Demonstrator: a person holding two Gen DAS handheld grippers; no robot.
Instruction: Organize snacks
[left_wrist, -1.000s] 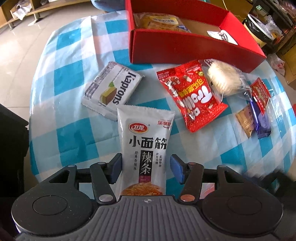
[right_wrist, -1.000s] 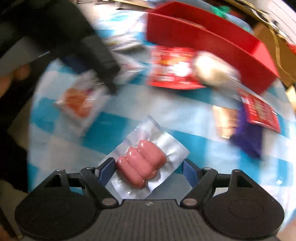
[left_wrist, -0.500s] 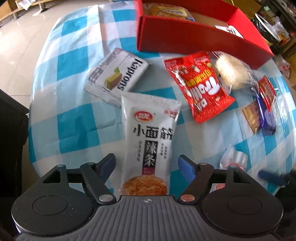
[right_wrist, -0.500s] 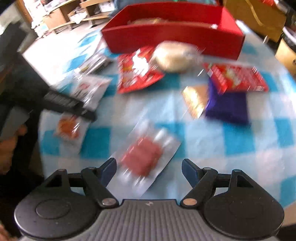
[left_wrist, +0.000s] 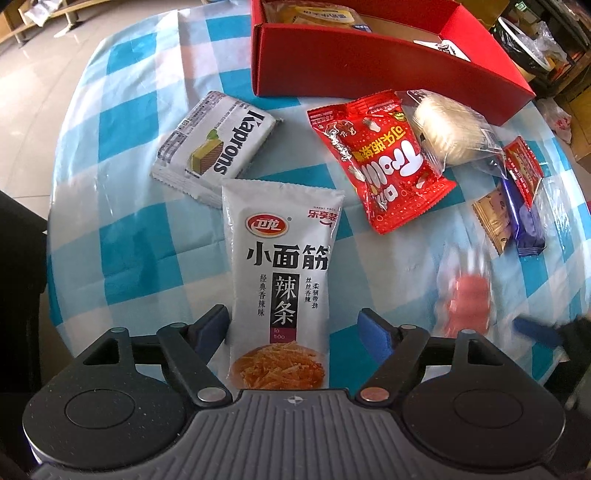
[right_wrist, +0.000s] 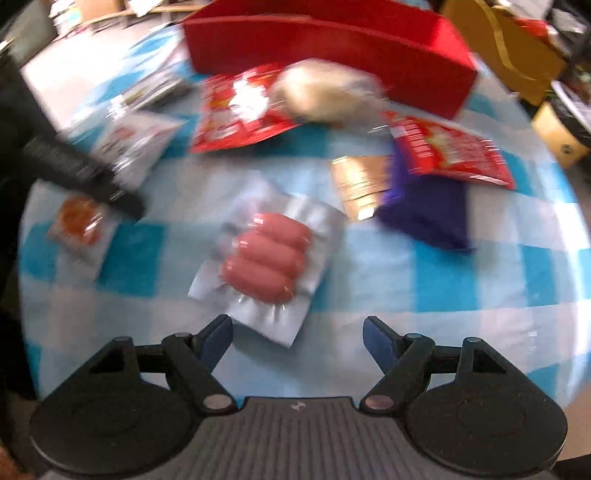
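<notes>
Left gripper (left_wrist: 293, 328) jaws wide, straddling the latiao packet (left_wrist: 280, 280) at 12 o'clock; I would centre, then close on its lower edge; right gripper (right_wrist: 297, 338) wide, sausage pack (right_wrist: 267, 258) ahead at 11 o'clock; red box (left_wrist: 369, 70) at 1 o'clock.

The left claw (left_wrist: 293, 328) is held open, its blue fingers (left_wrist: 212, 326) set either side of the white latiao packet (left_wrist: 280, 280), which is laid flat on the checked bench (left_wrist: 122, 236). Ahead and to the left, a Kaprons wafer pack (left_wrist: 218, 147) is seen; ahead and to the right, a red Trolli bag (left_wrist: 384, 158). Farther ahead a red box (left_wrist: 369, 70) is placed. To the right, a blurred pinkish item (left_wrist: 469, 299), possibly sausages, is glimpsed.
</notes>
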